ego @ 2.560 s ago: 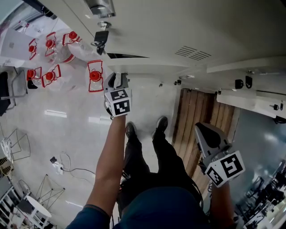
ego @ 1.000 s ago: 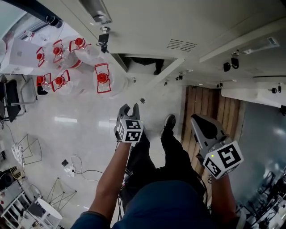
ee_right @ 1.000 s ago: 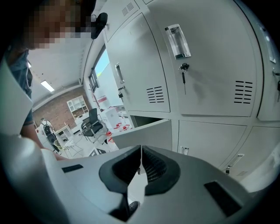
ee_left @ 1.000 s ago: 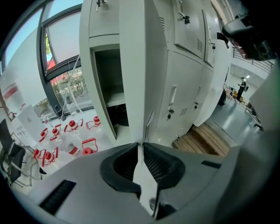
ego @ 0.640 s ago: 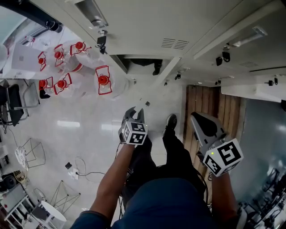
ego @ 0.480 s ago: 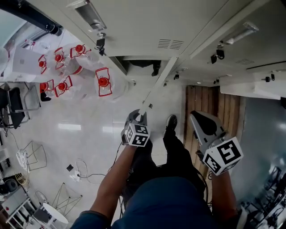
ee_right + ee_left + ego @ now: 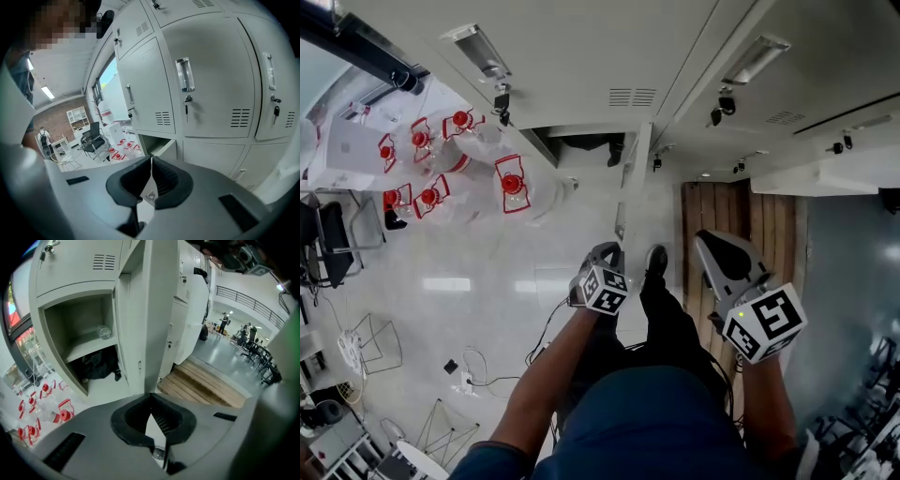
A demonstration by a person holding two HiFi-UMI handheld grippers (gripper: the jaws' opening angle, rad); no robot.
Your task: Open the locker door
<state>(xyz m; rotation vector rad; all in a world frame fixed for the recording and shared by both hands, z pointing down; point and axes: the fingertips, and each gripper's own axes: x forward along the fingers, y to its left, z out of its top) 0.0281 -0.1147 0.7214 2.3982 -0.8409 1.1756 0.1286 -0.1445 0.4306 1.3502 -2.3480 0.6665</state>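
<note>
The grey locker door (image 7: 631,183) stands swung out, seen edge-on in the head view and in the left gripper view (image 7: 154,310). Behind it the open compartment (image 7: 79,333) holds a dark bag (image 7: 98,366) and a clear cup (image 7: 104,332). My left gripper (image 7: 607,248) sits at the door's near edge with its jaws shut (image 7: 151,396); I see nothing between the pads, and I cannot tell whether the tips touch the door. My right gripper (image 7: 711,246) hangs to the right, shut (image 7: 151,160) and empty, pointing at closed lockers (image 7: 206,84).
Large water bottles with red caps (image 7: 511,183) lie on the floor to the left of the lockers. A wooden pallet (image 7: 741,211) lies to the right. The person's legs and shoes (image 7: 656,258) are below the door. A chair (image 7: 319,234) and cables (image 7: 464,366) are at the far left.
The door has swung from closed to wide open. My left gripper came back and to the right with the door's edge. The right gripper barely moved.
</note>
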